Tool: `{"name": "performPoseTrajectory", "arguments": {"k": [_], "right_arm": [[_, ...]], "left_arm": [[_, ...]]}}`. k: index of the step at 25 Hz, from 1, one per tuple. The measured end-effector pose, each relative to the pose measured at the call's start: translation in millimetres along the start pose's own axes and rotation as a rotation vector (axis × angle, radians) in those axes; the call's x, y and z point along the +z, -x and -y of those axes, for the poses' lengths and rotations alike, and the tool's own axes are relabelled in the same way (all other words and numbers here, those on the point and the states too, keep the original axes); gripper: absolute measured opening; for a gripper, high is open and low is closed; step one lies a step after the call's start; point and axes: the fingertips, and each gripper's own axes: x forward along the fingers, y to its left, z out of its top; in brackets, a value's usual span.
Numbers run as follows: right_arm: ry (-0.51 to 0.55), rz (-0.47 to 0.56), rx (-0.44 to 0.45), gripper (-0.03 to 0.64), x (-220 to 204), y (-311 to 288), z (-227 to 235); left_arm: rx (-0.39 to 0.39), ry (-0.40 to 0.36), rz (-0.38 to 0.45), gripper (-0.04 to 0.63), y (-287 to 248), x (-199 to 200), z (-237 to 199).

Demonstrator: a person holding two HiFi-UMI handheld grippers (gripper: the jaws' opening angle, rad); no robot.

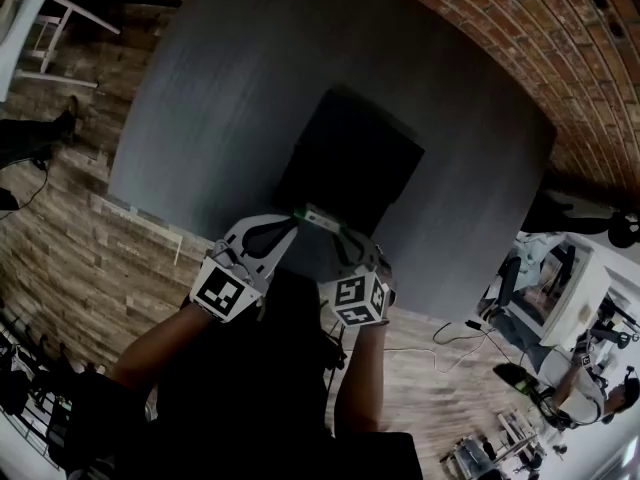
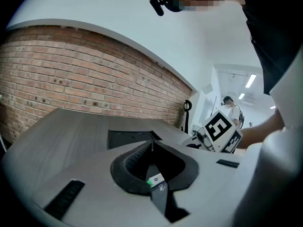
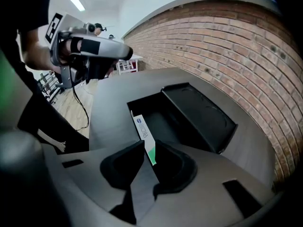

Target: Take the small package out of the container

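From overhead, the left tool (image 1: 293, 218) and right tool (image 1: 346, 236) meet at the near rim of the black container (image 1: 350, 158) on the grey bench (image 1: 200, 98). The small package (image 1: 322, 218) shows between them, above that rim.

Looking along the left tool, its jaws are together. A white-and-green scrap (image 2: 155, 178) sits behind the tips, and I can't tell whether it's pinched.

Along the right tool, the jaws are clamped on the small package's green end, with its white end pointing towards the open container.
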Motion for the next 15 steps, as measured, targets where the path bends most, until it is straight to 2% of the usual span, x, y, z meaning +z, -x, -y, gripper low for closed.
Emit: {"name": "performPoseTrajectory", "arguments": {"k": [6, 11, 15], "right_arm": [[-0.193, 0.182, -0.081, 0.041, 22, 22, 7], [-0.408, 0.316, -0.13, 0.027, 30, 44, 9], [-0.583, 0.433, -0.206, 0.025, 34, 70, 18]], "left_arm": [[-0.025, -0.035, -0.008, 0.04, 4, 4, 3], [-0.05, -0.023, -0.008, 0.04, 8, 2, 10], [-0.076, -0.067, -0.012, 0.04, 10, 5, 16]]}}
